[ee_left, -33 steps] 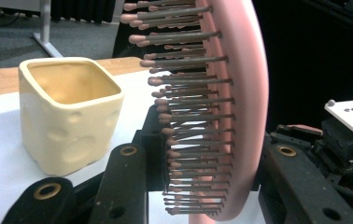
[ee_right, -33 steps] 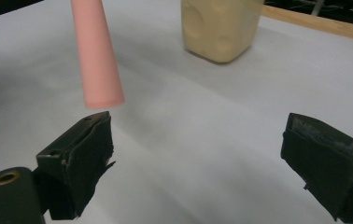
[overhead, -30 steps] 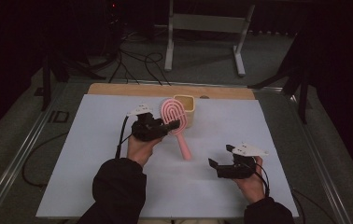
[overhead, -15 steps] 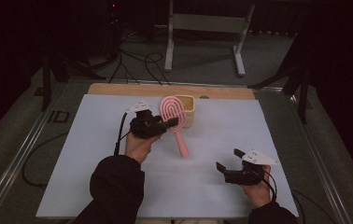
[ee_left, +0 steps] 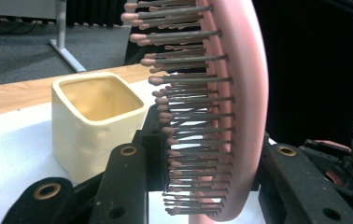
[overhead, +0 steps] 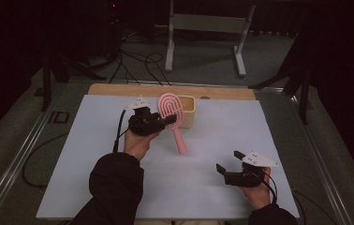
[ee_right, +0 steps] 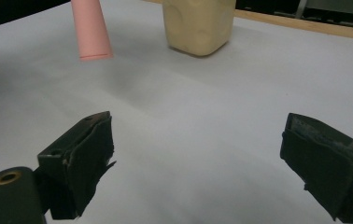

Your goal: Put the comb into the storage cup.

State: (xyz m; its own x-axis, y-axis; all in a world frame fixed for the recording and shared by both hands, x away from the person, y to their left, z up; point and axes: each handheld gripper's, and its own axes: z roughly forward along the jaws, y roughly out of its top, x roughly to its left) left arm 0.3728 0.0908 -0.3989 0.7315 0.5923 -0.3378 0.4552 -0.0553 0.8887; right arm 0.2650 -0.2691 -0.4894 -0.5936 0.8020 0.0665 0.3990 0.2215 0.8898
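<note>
On the counter, high view: left gripper [overhead: 165, 121] clamped on pink hairbrush [overhead: 171, 112] at the head, handle slanting down toward white counter [overhead: 81, 178], tip low near it; cream square cup [overhead: 188, 111] just behind the head; right gripper [overhead: 229, 163] well apart, near the front edge, holding nothing
Left gripper view: fingers [ee_left: 128, 172] closed on the brush head [ee_left: 233, 93], one at the bristle side, one at the smooth back; cup [ee_left: 95, 116] just beyond
Right gripper view: fingers [ee_right: 83, 154] spread wide; handle tip [ee_right: 92, 32] and cup [ee_right: 198, 25] ahead
Handling, as judged: light, stiff plastic, smooth back likely slippery, bristles springy; firmest hold at the neck or handle
</note>
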